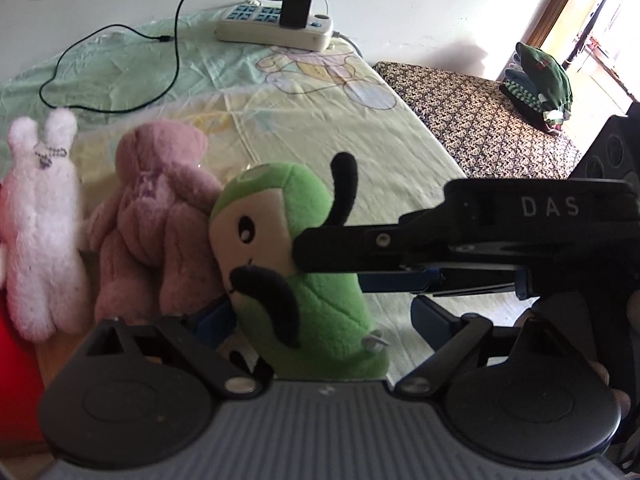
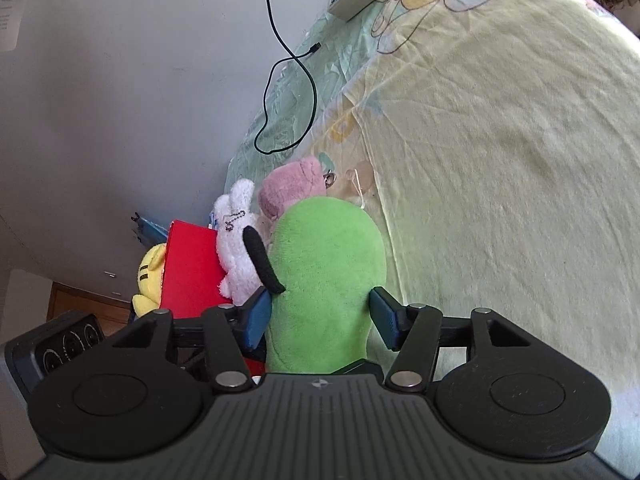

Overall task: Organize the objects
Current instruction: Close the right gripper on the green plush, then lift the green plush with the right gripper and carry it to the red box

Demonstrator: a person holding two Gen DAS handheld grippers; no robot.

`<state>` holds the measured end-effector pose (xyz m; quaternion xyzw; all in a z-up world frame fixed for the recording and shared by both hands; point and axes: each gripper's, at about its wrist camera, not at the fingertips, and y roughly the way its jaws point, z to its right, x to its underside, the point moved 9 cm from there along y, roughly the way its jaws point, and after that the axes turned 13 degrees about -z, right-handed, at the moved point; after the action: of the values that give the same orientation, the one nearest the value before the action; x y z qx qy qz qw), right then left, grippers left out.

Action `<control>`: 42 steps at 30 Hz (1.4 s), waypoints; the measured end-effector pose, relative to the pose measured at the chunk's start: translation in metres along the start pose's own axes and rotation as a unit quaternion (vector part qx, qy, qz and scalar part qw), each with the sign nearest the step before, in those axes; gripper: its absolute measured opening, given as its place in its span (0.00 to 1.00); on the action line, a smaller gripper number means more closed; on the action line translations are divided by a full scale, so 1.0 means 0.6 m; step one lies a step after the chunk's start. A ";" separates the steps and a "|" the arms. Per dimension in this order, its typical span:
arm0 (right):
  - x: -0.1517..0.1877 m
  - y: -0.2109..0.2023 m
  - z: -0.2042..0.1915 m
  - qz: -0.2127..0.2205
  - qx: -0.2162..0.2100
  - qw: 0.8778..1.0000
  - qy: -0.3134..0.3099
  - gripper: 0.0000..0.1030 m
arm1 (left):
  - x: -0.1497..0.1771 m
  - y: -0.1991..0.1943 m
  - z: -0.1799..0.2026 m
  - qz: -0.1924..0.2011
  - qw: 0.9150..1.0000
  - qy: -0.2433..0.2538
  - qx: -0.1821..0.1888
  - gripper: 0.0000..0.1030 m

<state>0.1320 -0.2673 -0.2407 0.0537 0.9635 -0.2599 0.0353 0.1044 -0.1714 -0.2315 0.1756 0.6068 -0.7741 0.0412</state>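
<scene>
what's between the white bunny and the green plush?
The pink plush bear sits between the white bunny and the green plush, leaning against the green one. Clearest in the left wrist view.

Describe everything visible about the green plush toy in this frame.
The green plush toy is soft fleece, with a cream face, black stitched eye and black limbs or antennae. It stands roughly upright on the pale yellow-green sheet, leaning against the pink plush. The right gripper brackets its body, blue pads at both sides, seemingly gripping. A small metal ring shows near its base.
</scene>
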 end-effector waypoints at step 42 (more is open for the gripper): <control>0.144 0.025 -0.318 0.128 -0.033 0.978 -0.163 0.53 | 0.096 -0.318 -0.106 0.183 0.982 0.038 0.015 0.87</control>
<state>0.0408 -0.1507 -0.0922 0.1325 0.9380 -0.2267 0.2262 0.0117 -0.0522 -0.0868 0.3135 0.5537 -0.7554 0.1569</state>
